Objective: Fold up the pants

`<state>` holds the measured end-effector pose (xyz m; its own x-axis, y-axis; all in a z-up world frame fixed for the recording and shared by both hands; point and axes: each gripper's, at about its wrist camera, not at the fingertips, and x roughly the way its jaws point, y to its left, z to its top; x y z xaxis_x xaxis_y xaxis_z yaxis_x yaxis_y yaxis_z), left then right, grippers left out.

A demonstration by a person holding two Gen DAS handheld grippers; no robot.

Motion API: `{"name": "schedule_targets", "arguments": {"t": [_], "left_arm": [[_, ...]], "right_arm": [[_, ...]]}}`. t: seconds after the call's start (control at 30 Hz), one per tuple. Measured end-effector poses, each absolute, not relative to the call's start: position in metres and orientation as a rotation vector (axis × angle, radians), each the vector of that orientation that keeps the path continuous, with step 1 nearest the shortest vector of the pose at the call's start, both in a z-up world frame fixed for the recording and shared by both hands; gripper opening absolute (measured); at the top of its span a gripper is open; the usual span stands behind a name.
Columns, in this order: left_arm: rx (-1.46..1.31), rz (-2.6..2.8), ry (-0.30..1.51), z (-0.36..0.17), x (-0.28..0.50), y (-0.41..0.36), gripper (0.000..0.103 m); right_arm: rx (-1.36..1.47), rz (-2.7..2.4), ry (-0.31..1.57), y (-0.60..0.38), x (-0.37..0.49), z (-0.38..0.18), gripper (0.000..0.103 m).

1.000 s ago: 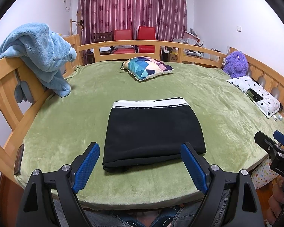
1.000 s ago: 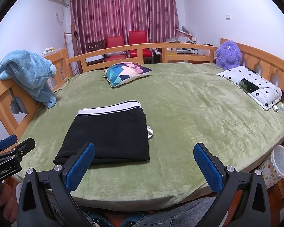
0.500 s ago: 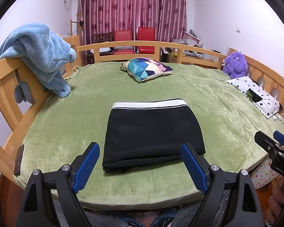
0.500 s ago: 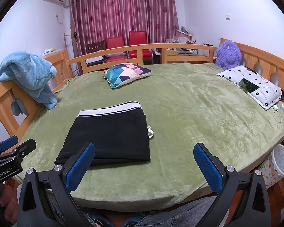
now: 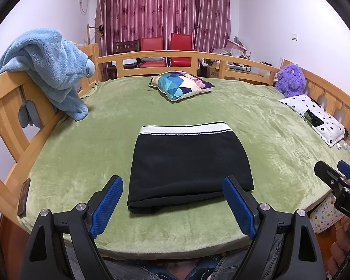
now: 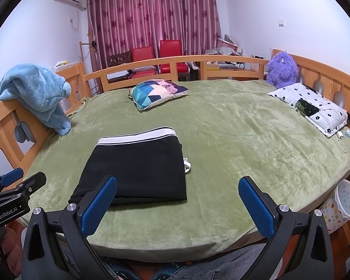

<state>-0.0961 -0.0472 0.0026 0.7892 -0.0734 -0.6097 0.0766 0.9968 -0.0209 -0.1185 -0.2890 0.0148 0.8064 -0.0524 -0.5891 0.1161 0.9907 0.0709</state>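
The folded black pants [image 5: 189,165] look soft and limp, best pinched at an edge; left tool [image 5: 172,200] and right tool [image 6: 177,200] gape empty.

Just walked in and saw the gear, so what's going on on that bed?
A person holds a two-finger gripper in each hand at the near edge of the bed. The black pants, white waistband at the far side, lie folded into a neat rectangle on the green blanket. The left gripper and right gripper are both open and hold nothing, hovering short of the pants. The folding looks finished.
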Motion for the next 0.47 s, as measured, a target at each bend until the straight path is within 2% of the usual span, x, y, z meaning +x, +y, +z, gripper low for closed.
{"name": "schedule_targets", "arguments": {"t": [0.47], "left_arm": [[-0.009, -0.063, 0.653, 0.002, -0.087, -0.041, 0.087]], "right_arm": [[0.099, -0.097, 0.631, -0.277, -0.109, 0.019, 0.102]]}}
